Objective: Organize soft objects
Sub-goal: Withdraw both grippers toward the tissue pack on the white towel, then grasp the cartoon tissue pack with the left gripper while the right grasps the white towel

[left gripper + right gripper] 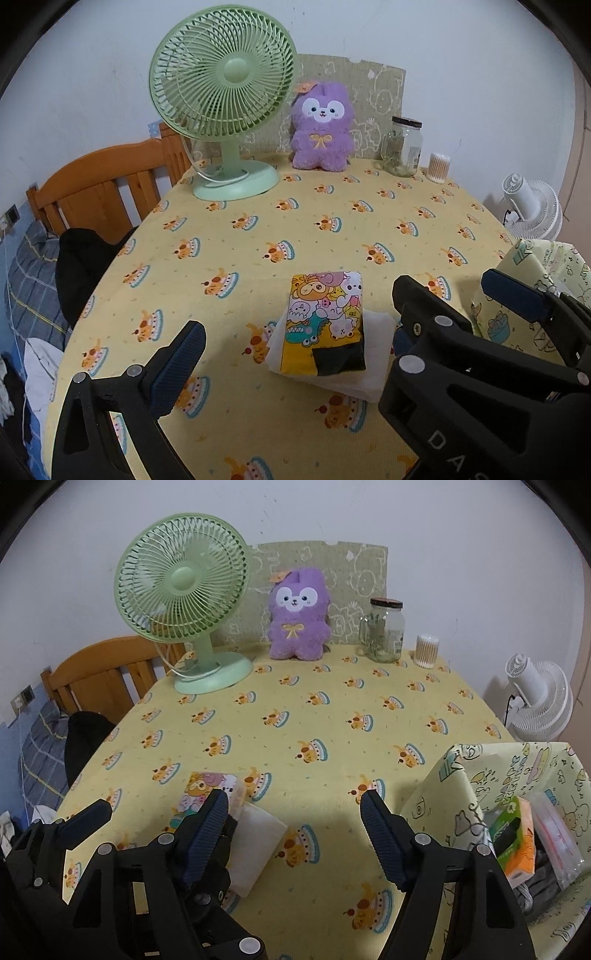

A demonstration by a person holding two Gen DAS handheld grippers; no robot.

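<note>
A cartoon-printed tissue pack (325, 321) lies on a white folded cloth (373, 350) near the table's front. My left gripper (299, 325) is open, its fingers on either side of the pack, not closed on it. The pack (207, 790) and cloth (258, 845) also show in the right wrist view, partly hidden. My right gripper (291, 834) is open and empty over bare tablecloth, right of the cloth. A pale green fabric bin (458, 775) at the right holds a green-orange tissue pack (517, 845) and other soft items. A purple plush toy (297, 620) sits at the back.
A green desk fan (184, 602) stands back left. A glass jar (384, 631) and a cotton-swab tub (426, 651) stand back right. A wooden bed frame (99, 675) and bedding lie off the table's left edge. A white fan (535, 701) stands beyond the right edge.
</note>
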